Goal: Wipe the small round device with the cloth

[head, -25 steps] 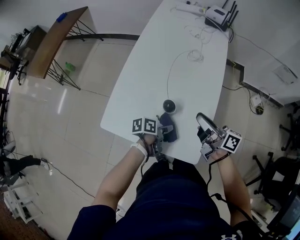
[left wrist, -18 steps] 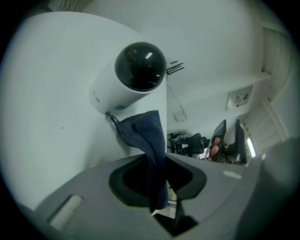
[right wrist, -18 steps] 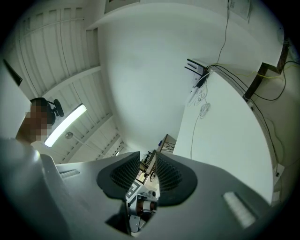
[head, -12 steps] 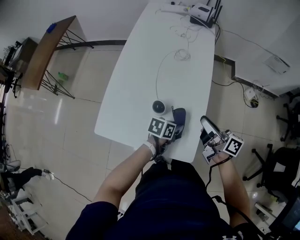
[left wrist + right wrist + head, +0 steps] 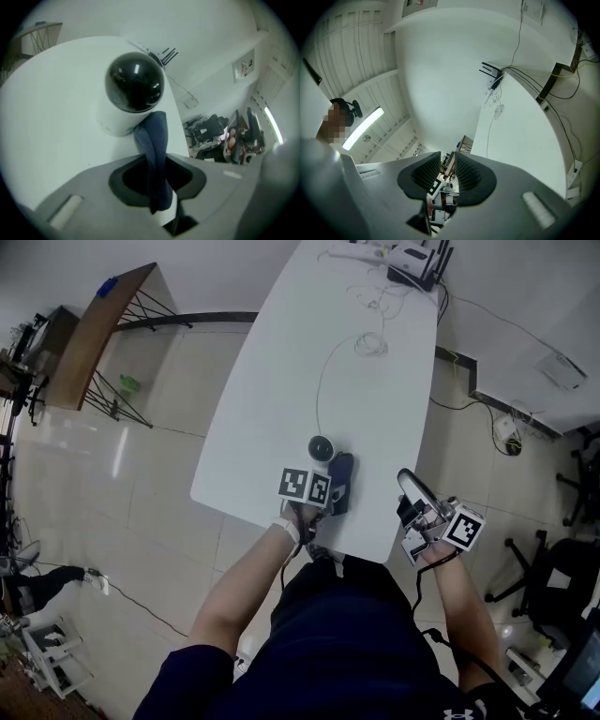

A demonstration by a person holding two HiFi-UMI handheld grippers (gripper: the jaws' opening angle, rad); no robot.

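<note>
Small round device near the counter's front edge, seemingly mid-wipe. Nearest, left gripper with jaws pinching a dark blue cloth, the folded end pushed forward against the device's white side under its black dome; probably gripped short for a firm rub. Right gripper off the near right corner, jaws slightly spread on nothing, likely kept clear. Beyond, thin cable trailing toward a router at the far end. No brand or lettering legible; only square markers on the gripper cubes.

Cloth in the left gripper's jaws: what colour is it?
Dark blue. The cloth shows best in the left gripper view.
</note>
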